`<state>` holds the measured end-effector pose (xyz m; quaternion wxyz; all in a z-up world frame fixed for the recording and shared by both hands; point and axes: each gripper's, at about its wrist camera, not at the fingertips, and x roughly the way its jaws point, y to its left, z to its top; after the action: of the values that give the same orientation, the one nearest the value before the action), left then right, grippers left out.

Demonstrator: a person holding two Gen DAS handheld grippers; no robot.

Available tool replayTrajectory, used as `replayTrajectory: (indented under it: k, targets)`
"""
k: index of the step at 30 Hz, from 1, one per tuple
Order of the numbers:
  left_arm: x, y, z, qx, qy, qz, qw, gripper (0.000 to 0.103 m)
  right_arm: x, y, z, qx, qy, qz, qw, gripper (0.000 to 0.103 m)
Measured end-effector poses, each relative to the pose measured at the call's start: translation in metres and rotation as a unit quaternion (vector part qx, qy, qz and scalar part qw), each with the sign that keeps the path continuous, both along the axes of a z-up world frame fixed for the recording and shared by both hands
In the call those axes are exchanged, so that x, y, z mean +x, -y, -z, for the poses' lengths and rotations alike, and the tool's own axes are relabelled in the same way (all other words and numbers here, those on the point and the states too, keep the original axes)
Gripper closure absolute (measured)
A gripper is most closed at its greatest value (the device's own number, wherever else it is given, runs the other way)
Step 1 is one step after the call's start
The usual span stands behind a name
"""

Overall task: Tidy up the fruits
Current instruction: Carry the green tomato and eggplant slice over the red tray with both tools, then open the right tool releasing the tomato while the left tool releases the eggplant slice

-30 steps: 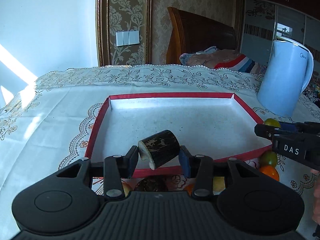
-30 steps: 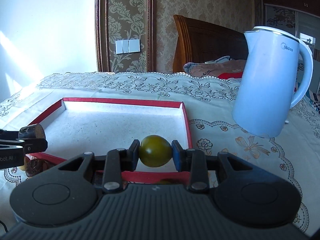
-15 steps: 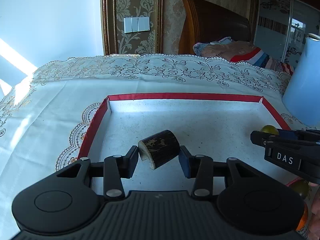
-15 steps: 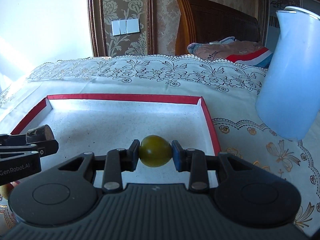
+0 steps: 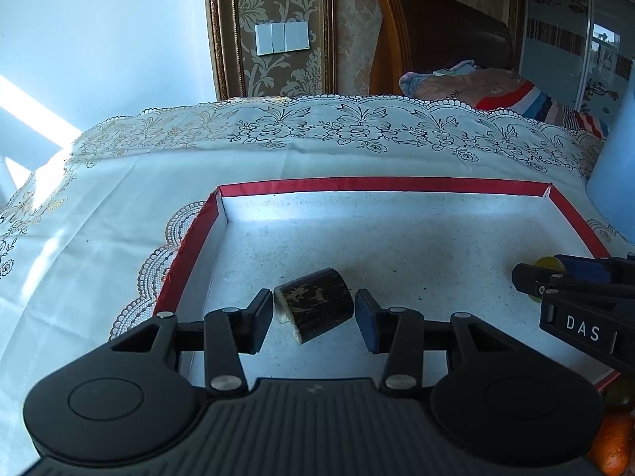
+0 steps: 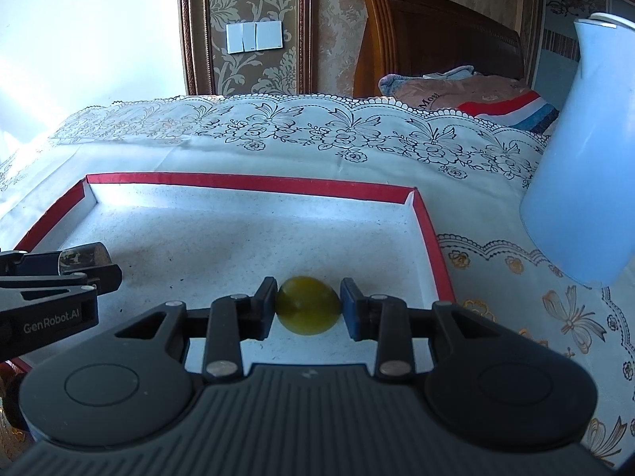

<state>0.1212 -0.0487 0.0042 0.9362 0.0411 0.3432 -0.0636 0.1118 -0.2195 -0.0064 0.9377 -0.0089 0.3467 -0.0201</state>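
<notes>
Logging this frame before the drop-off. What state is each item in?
left gripper: shut on the sugarcane piece, over the tray
right gripper: shut on the green fruit, over the tray
red-rimmed tray: nothing lying in it yet
blue kettle: upright beside the tray

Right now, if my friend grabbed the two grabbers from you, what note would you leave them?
Left gripper: jaws closed on the dark cane piece, over the left side of the red-edged tray.
Right gripper: jaws closed on the green fruit, over the tray's right side.
Done: both pieces picked up and brought above the tray, which holds nothing else.
Left: lower and release both, then fetch the fruits outside the near right corner, including the orange one.
Mind the blue kettle standing to the tray's right.
</notes>
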Motion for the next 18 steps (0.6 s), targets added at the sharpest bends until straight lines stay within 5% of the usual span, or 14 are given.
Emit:
replayTrajectory:
  k: [5, 11, 18]
  targets:
    - [-0.0019, -0.0008, -0.0018, -0.006, 0.005, 0.002, 1.0, 0.045, -0.0016, -0.0002, -0.0007, -0.004, 0.004, 0.001, 1.0, 0.063]
    - [-0.0032, -0.0006, -0.0037, -0.009, 0.013, 0.001, 0.9999, 0.045, -0.0018, 0.0017, -0.0015, 0.001, 0.005, 0.005, 1.0, 0.06]
    - [-0.0065, 0.0011, -0.003, -0.002, 0.021, 0.003, 0.9998, 0.044, -0.0036, 0.0009, -0.0027, -0.001, 0.012, 0.008, 1.0, 0.044]
